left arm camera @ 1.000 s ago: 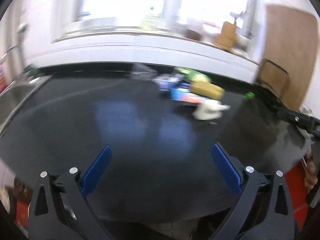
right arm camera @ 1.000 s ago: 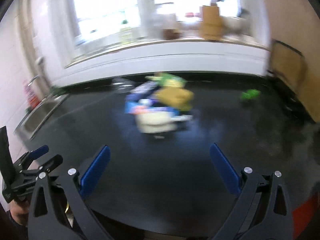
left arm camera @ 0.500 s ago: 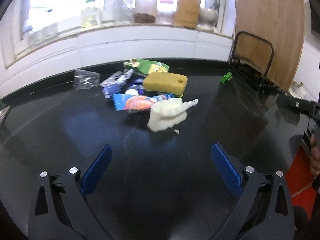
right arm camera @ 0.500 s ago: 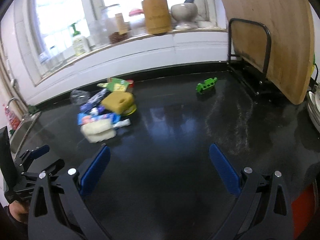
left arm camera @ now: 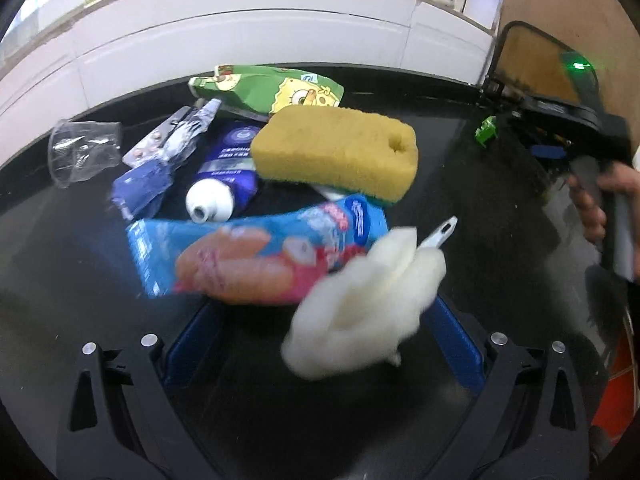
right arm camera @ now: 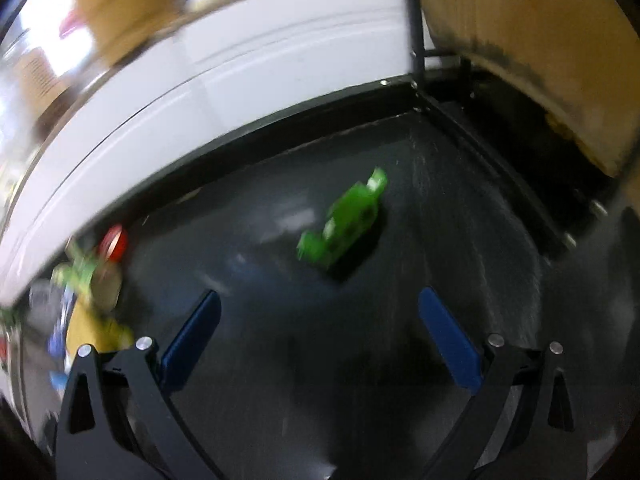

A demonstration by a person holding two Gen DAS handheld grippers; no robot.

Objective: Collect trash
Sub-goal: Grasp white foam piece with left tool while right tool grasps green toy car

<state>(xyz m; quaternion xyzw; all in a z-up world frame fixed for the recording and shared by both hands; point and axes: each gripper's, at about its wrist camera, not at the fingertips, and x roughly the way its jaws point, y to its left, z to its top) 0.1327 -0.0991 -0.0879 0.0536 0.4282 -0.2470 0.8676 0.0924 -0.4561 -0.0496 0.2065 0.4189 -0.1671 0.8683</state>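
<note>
A pile of trash lies on the black counter (left arm camera: 60, 264): a white fluffy wad (left arm camera: 360, 308), a blue-pink wrapper (left arm camera: 256, 256), a yellow sponge (left arm camera: 336, 152), a blue tube (left arm camera: 228, 176), a green SpongeBob packet (left arm camera: 272, 88), a foil wrapper (left arm camera: 160, 160) and a clear cup (left arm camera: 80, 152). My left gripper (left arm camera: 320, 344) is open, its blue pads on either side of the wad and wrapper. My right gripper (right arm camera: 320, 340) is open and empty, just short of a small green plastic piece (right arm camera: 344, 220). The right gripper also shows in the left wrist view (left arm camera: 576, 120).
A white tiled ledge (left arm camera: 240, 32) runs along the back. A black wire rack (right arm camera: 480, 120) holding a wooden board (right arm camera: 540, 40) stands at the right. The trash pile shows blurred at the left of the right wrist view (right arm camera: 88, 300).
My left gripper has moved in close to the trash pile, so that the wad and wrapper lie between its pads. My right gripper has swung right and forward towards the green piece.
</note>
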